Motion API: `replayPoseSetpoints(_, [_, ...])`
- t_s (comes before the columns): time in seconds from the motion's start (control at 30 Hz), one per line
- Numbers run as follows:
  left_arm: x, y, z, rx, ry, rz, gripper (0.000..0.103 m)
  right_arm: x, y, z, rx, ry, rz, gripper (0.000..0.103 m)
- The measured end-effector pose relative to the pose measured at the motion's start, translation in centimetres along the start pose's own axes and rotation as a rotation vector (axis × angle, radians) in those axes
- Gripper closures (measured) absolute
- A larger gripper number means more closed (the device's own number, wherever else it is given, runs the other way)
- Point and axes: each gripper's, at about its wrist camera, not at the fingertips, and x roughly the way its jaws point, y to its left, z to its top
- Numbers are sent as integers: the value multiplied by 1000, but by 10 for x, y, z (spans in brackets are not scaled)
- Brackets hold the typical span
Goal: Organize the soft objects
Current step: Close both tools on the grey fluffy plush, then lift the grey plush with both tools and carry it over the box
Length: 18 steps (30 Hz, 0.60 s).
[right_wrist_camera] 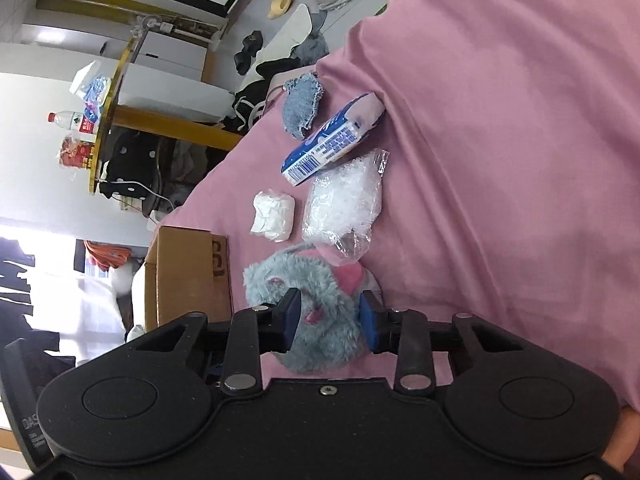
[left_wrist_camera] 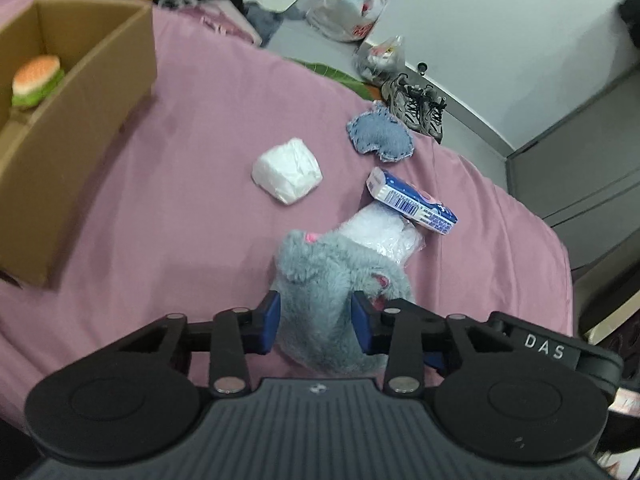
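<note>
A grey plush toy (left_wrist_camera: 328, 272) with pink patches lies on the pink bedsheet (left_wrist_camera: 180, 208). My left gripper (left_wrist_camera: 316, 320) has its blue pads pressed into the fur on both sides. In the right wrist view the same plush toy (right_wrist_camera: 320, 284) sits between the pads of my right gripper (right_wrist_camera: 330, 320), which squeeze it too. Beyond the toy lie a clear crinkled plastic bag (left_wrist_camera: 384, 232) (right_wrist_camera: 344, 204), a blue-and-white tissue packet (left_wrist_camera: 412, 200) (right_wrist_camera: 332, 140), a white soft wad (left_wrist_camera: 288, 170) (right_wrist_camera: 274, 216) and a denim pouch (left_wrist_camera: 380, 134) (right_wrist_camera: 302, 108).
An open cardboard box (left_wrist_camera: 80, 120) (right_wrist_camera: 188, 272) stands on the bed at the left, with a toy burger (left_wrist_camera: 38, 80) inside. Past the bed's far edge, shoes (left_wrist_camera: 420, 108), plastic bags (left_wrist_camera: 348, 4) and clothes lie on the floor. A round yellow-rimmed table (right_wrist_camera: 104, 92) holds bottles.
</note>
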Motion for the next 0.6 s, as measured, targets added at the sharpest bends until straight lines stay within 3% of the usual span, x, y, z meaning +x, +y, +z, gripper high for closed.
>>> replayPoseSetpoints(0.07, [6, 0, -1, -9, 9, -10, 66, 4, -2, 1, 9, 11, 5, 72])
replayPoseSetpoints(0.1, [8, 1, -2, -15, 16, -8, 73, 5, -2, 2, 13, 15, 5, 76])
replayPoseSetpoints(0.23, [6, 3, -5, -46, 11, -11, 83, 6, -1, 0, -5, 15, -3, 82])
replayPoseSetpoints(0.6, [-30, 10, -3, -34, -15, -14, 85, -7, 29, -14, -100, 53, 1, 84])
